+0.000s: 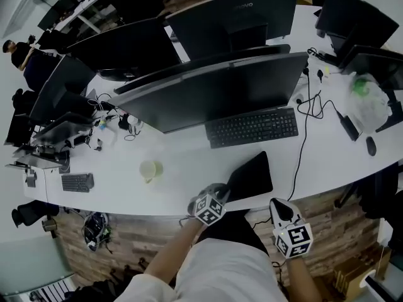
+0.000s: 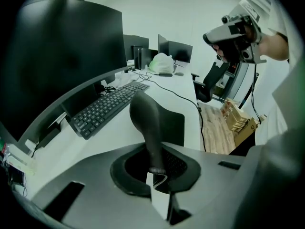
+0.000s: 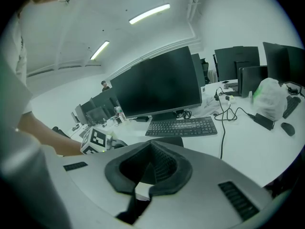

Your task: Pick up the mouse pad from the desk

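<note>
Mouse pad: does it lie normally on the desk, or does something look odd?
The mouse pad is not flat. The left gripper is shut on its near corner, and this corner curls upward off the desk, while the far part seems to lie on it. Nothing looks spilled or damaged.

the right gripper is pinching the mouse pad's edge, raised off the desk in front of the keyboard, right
No: the left gripper pinches the mouse pad, as the left gripper view shows. The right gripper holds nothing. The pad's edge is raised off the desk in front of the keyboard.
</note>
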`<state>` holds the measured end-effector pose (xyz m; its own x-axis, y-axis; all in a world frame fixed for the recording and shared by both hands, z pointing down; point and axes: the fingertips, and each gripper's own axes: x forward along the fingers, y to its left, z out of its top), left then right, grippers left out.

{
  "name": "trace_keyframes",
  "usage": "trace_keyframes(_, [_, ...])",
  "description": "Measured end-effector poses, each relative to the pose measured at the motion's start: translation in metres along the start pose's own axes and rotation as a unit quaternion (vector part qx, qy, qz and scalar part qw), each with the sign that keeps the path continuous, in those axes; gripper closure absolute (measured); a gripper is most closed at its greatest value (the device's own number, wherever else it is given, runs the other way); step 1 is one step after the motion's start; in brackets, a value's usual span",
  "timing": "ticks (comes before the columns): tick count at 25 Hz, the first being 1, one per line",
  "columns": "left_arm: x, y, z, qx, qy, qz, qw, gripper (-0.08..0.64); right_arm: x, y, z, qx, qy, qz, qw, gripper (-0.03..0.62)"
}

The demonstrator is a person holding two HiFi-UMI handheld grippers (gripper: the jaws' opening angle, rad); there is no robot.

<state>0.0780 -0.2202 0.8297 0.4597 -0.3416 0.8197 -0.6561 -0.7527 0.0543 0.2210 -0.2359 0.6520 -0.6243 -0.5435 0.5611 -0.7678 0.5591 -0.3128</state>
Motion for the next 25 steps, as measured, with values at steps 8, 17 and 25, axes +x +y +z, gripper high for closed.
trace_keyframes(8, [-0.061, -0.013, 0.020, -0.002, -0.042, 0.035, 0.9985, 0.517, -0.014, 0.011, 0.014, -0.018, -0.020, 0.014, 1.000, 0.580])
trace_keyframes(17, [-0.143, -0.020, 0.013, -0.034, -0.076, 0.084, 0.9930, 0.515, -0.026, 0.056, 0.027, -0.043, -0.050, 0.034, 0.997, 0.580])
trace_keyframes(25, [-0.229, -0.044, -0.005, -0.056, -0.142, 0.116, 0.9814, 0.515, -0.055, 0.116, 0.023, -0.087, -0.065, 0.035, 0.994, 0.580])
